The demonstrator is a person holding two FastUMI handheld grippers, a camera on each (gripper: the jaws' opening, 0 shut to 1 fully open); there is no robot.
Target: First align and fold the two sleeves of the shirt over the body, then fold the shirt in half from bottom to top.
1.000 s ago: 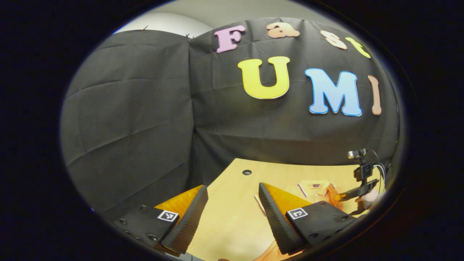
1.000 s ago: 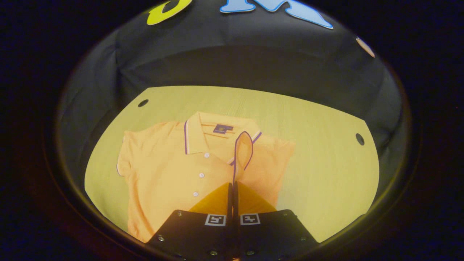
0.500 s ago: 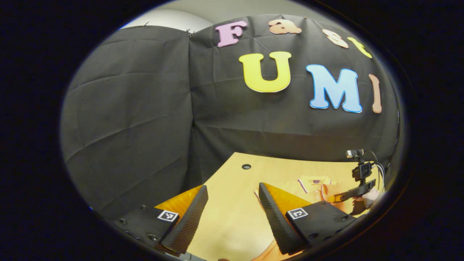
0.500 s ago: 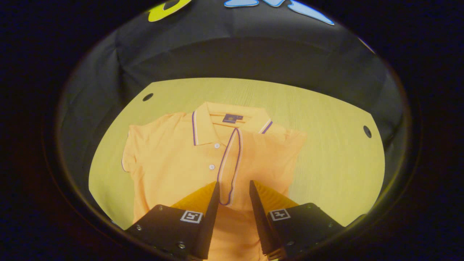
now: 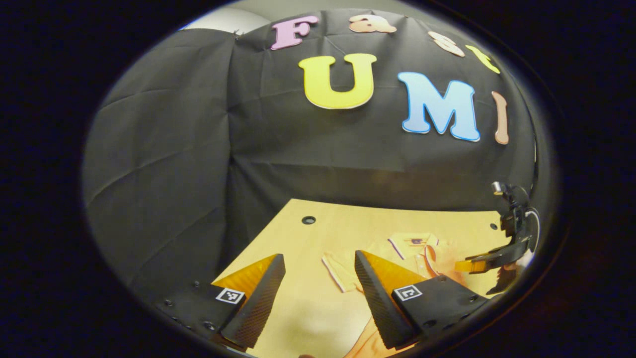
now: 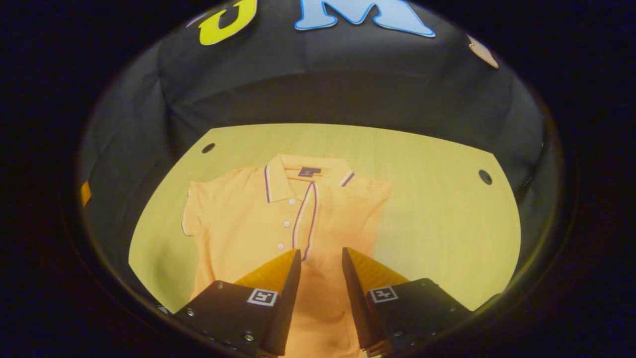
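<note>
A: Where does the shirt [image 6: 258, 219] lie?
B: Flat on the wooden table [image 6: 437, 219], collar far, one sleeve [image 6: 305, 219] folded over the body.
A: And the grippers?
B: The right gripper [image 6: 320, 263] hovers above the shirt's middle, jaws apart, empty. The left gripper [image 5: 318, 271] gapes wide over bare table, the shirt to its right.

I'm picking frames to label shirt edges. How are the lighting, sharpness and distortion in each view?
Right gripper view: the shirt is evenly lit and sharp, on a table whose edges bow from the fisheye. Left gripper view: dimmer, the shirt small, low and partly behind a finger.
</note>
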